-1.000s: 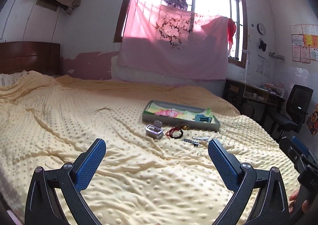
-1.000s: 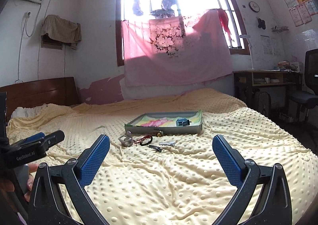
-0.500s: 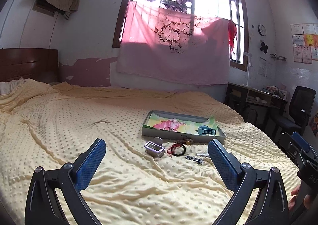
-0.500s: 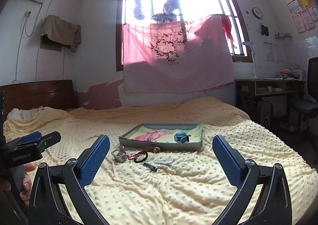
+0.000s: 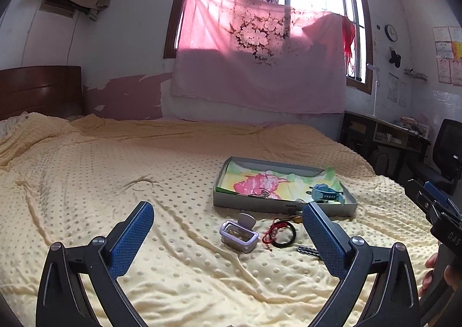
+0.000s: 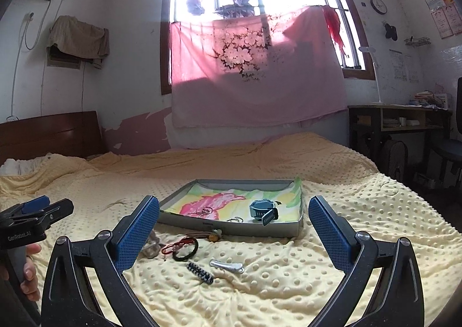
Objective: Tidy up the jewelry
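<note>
A shallow grey box (image 5: pixel 284 205) (image 6: pixel 239 227) with a flowered lining lies on the yellow bed and holds a blue watch (image 5: pixel 324 193) (image 6: pixel 263 210) and small rings (image 6: pixel 203 211). In front of it lie a small open silver case (image 5: pixel 238 236), a black ring with red cord (image 5: pixel 281 234) (image 6: pixel 184 247), a dark beaded piece (image 6: pixel 200 268) and a silver clip (image 6: pixel 227 265). My left gripper (image 5: pixel 228 233) is open and empty, above the bed just short of the case. My right gripper (image 6: pixel 234 230) is open and empty, near the loose pieces.
The dotted yellow blanket (image 5: pixel 115 182) covers the whole bed. A wooden headboard (image 5: pixel 40 90) stands at the left. A desk (image 6: pixel 398 122) and office chair (image 5: pixel 447 153) stand at the right, beyond the bed's edge. A pink cloth hangs under the window.
Both grippers have moved forward toward the box and the loose jewelry, which now look larger and nearer. Both stay open.
</note>
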Demonstrator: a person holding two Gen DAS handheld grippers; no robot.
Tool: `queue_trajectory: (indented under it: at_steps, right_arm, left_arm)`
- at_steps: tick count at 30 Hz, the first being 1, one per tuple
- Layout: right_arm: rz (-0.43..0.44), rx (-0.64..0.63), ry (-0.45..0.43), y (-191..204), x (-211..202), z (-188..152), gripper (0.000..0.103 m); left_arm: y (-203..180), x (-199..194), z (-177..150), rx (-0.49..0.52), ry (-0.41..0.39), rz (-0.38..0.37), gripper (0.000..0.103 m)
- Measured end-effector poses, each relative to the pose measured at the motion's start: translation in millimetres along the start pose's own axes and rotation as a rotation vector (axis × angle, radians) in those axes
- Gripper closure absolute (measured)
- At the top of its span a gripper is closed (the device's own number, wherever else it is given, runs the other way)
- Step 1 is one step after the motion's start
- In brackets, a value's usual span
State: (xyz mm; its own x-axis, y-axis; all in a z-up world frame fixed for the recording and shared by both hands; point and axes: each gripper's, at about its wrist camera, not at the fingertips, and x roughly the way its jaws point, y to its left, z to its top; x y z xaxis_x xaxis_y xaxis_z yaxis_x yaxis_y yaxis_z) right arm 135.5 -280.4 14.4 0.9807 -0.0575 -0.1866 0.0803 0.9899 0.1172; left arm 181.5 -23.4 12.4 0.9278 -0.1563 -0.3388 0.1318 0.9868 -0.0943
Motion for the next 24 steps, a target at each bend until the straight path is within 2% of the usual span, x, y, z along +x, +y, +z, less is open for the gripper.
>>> queue_trajectory:
  at_steps: [7, 12, 14, 16, 22, 24]
  right_arm:
    - [0.005, 0.003, 0.045, 2, 47, -15, 0.001]
    - [0.027, 0.02, 0.152, 2, 75, -33, 0.001]
    - [0.036, 0.044, 0.2, 0, 83, -42, 0.001]
    - [0.048, 0.049, 0.239, 0, 91, -50, 0.001]
    - [0.109, 0.042, 0.307, 4, 98, -64, 0.002]
    - [0.128, 0.036, 0.325, 6, 98, -67, 0.009]
  left_arm:
    - [7, 48, -6, -0.002, 0.042, -0.004, 0.0]
    - [7, 81, -16, 0.012, 0.108, -0.025, 0.0]
    - [10, 94, -22, 0.017, 0.142, -0.076, 0.0]
    - [13, 103, -25, 0.011, 0.173, -0.086, 0.0]
    - [17, 125, -36, 0.006, 0.264, -0.111, 0.0]
    - [16, 131, -40, 0.01, 0.293, -0.12, 0.0]
